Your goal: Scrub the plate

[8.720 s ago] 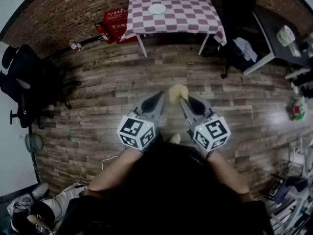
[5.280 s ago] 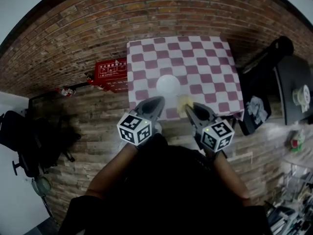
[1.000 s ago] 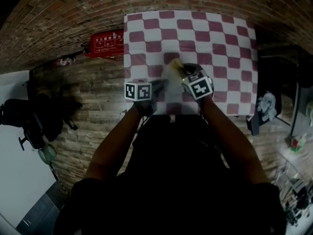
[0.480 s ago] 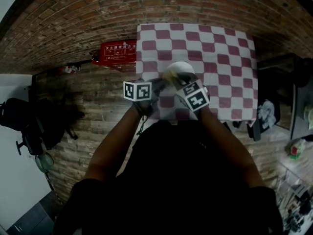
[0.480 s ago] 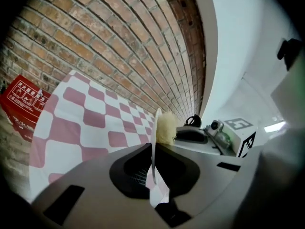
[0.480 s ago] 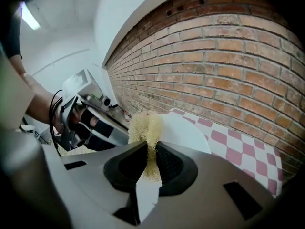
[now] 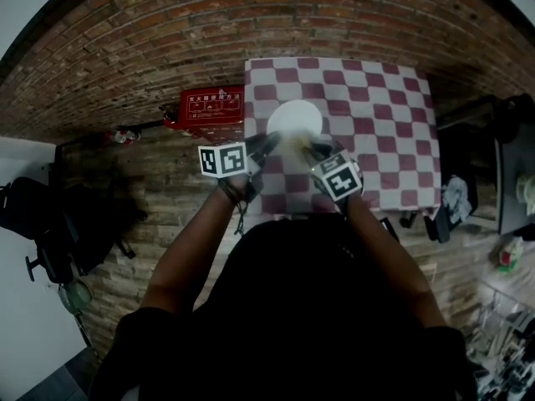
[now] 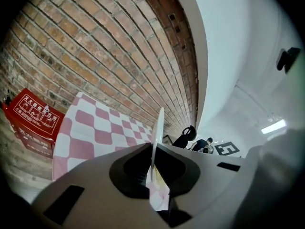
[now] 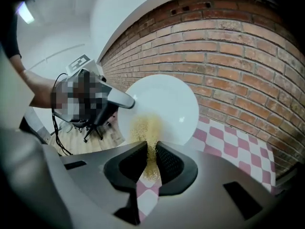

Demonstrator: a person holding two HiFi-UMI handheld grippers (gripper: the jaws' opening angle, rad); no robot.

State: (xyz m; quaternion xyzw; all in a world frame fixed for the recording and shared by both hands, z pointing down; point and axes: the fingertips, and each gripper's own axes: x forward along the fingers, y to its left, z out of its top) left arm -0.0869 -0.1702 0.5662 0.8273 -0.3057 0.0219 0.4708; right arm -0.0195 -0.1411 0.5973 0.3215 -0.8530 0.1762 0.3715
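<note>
Left hand-held gripper (image 8: 152,149) is clenched on the rim of a white plate (image 8: 160,123). From this gripper's own camera the plate shows edge-on, as a thin pale line rising from between the jaws. Right hand-held gripper (image 9: 151,149) is clamped on a yellow scouring pad (image 9: 145,128), which sticks out past its fingertips.

From the right gripper view, the plate (image 9: 164,104) stands nearly upright in the air with its round face turned straight toward the pad, and a brick wall (image 9: 238,56) lies behind it. The pad's far end overlaps the lower middle of that face. It looks to be touching or just short of it, and I cannot tell which. The other gripper (image 9: 119,99) bites the rim on the left side of the plate in that view.

From the head view, both grippers meet in front of the person, left (image 7: 269,143) and right (image 7: 311,147), with the plate (image 7: 294,117) just beyond them above the red-and-white checked worktop (image 7: 384,107).

The plate is plain, glossy and white, with no visible food marks. Judging from this, the scrubbing stroke calls for the right gripper to press forward while the left braces the rim.
</note>
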